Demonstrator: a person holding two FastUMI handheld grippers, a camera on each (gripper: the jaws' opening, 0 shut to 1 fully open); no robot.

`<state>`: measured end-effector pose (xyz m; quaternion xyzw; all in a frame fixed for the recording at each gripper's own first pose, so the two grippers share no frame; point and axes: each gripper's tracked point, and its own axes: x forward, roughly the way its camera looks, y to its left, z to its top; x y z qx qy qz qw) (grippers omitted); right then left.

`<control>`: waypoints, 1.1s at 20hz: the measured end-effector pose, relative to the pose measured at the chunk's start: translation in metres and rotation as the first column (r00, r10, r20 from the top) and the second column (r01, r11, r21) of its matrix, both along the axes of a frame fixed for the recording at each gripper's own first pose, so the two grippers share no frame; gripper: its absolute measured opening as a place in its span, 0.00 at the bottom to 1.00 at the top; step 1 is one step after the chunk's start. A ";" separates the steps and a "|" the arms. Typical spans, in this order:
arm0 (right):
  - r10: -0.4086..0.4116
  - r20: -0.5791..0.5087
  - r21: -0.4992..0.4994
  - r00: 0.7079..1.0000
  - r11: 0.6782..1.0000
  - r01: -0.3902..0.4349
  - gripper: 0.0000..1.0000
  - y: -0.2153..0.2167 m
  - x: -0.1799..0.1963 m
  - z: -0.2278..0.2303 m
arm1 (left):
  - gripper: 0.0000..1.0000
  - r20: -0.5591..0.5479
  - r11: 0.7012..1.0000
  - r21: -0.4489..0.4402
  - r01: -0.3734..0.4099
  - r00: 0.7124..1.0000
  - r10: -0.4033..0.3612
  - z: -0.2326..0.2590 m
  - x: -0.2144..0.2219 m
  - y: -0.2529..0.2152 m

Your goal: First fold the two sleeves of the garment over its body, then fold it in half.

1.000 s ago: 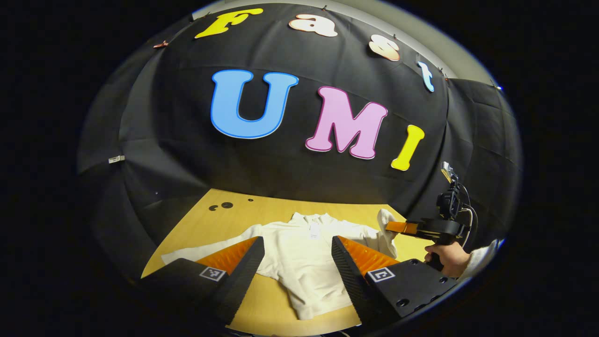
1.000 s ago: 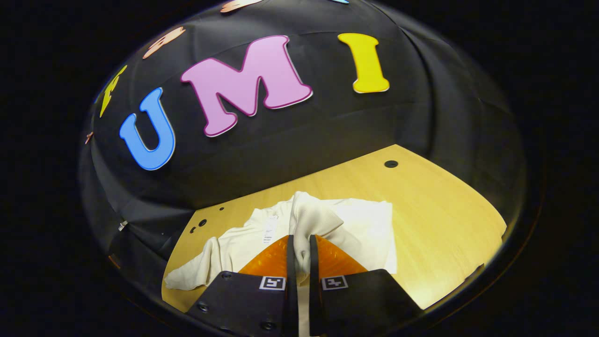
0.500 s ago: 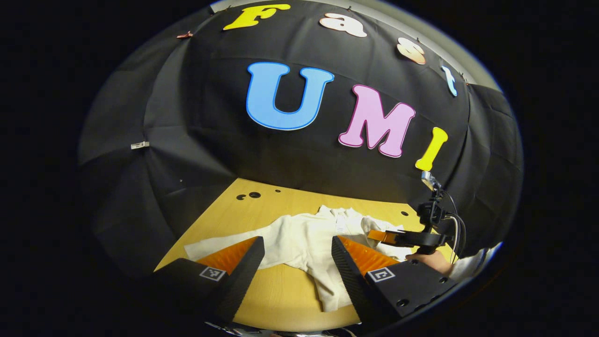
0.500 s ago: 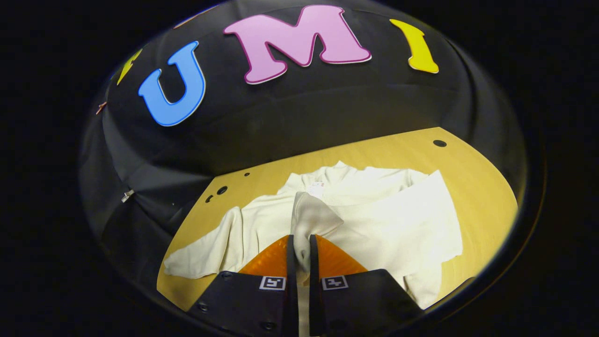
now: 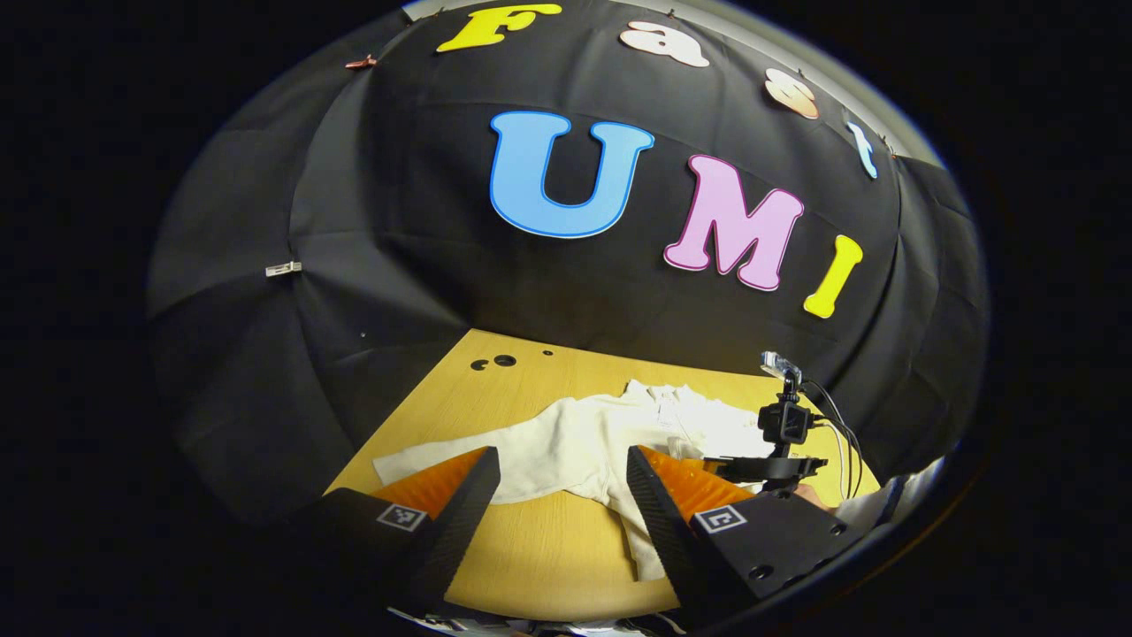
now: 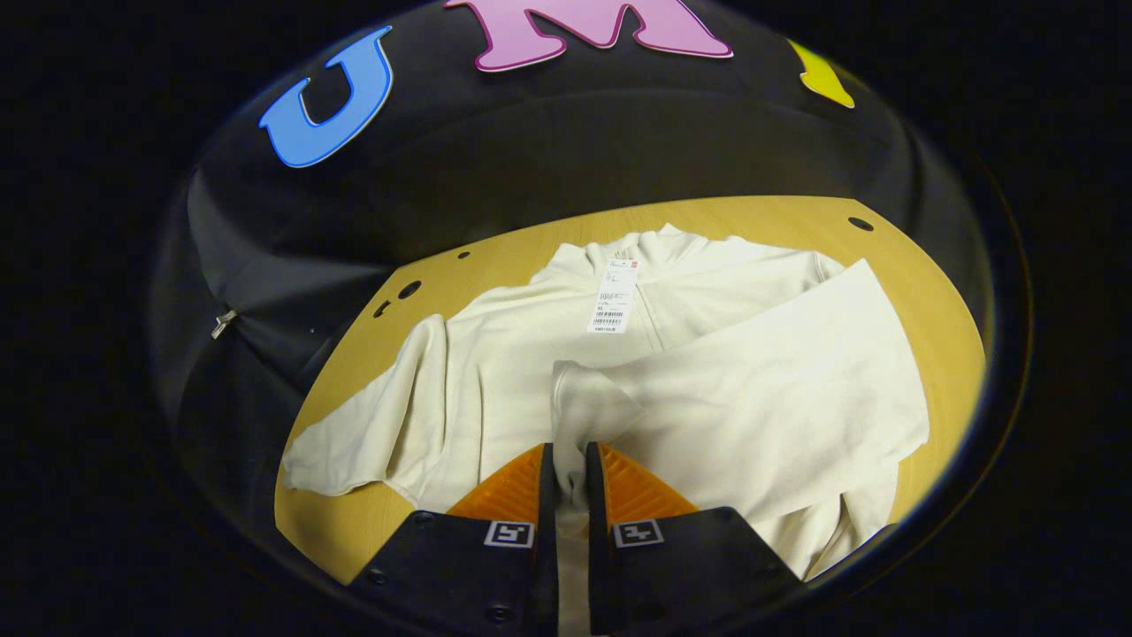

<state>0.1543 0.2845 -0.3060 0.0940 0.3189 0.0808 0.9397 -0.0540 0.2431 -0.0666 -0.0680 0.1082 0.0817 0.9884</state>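
My right tool [image 6: 567, 469] is clamped on the cuff [image 6: 579, 411] of one sleeve, laid across the garment [image 6: 531, 354]. My left tool [image 5: 563, 482] gapes wide above the bench [image 5: 531, 557], holding nothing.

Wooden table [image 6: 495, 257] with small dark holes [image 6: 409, 289], perhaps cable ports

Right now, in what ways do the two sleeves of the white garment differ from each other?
The right sleeve is folded across the garment's body, while the left sleeve lies spread out sideways on the table. The right sleeve's cuff is pinched in the right gripper; nothing holds the left sleeve, and the left gripper stands open above the table. Both sleeves are the same cream-white cloth.
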 end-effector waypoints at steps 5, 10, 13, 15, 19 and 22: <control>0.058 -0.024 0.090 0.998 0.994 -0.056 0.44 0.030 -0.010 0.001 | 0.94 -0.006 1.000 -0.015 -0.017 1.000 0.017 -0.008 -0.001 0.009; 0.127 -0.036 0.175 0.991 0.977 -0.119 0.73 0.059 -0.029 0.013 | 0.94 -0.019 0.997 -0.046 -0.054 0.998 0.054 -0.018 0.001 0.023; 0.132 -0.029 0.181 0.991 0.976 -0.124 0.84 0.055 -0.039 0.023 | 0.94 -0.014 0.995 -0.054 -0.082 0.997 0.081 -0.021 0.003 0.034; 0.123 -0.022 0.184 0.992 0.976 -0.117 0.84 0.048 -0.043 0.031 | 0.94 -0.016 0.993 -0.055 -0.101 0.995 0.101 -0.026 0.005 0.043; 0.119 -0.025 0.151 0.993 0.982 -0.114 0.84 0.024 -0.057 0.040 | 0.94 -0.044 0.986 -0.068 -0.151 0.988 0.148 -0.046 0.012 0.066; 0.105 -0.022 0.140 0.994 0.985 -0.100 0.84 0.005 -0.070 0.048 | 0.94 -0.093 0.975 -0.076 -0.208 0.975 0.201 -0.070 0.021 0.091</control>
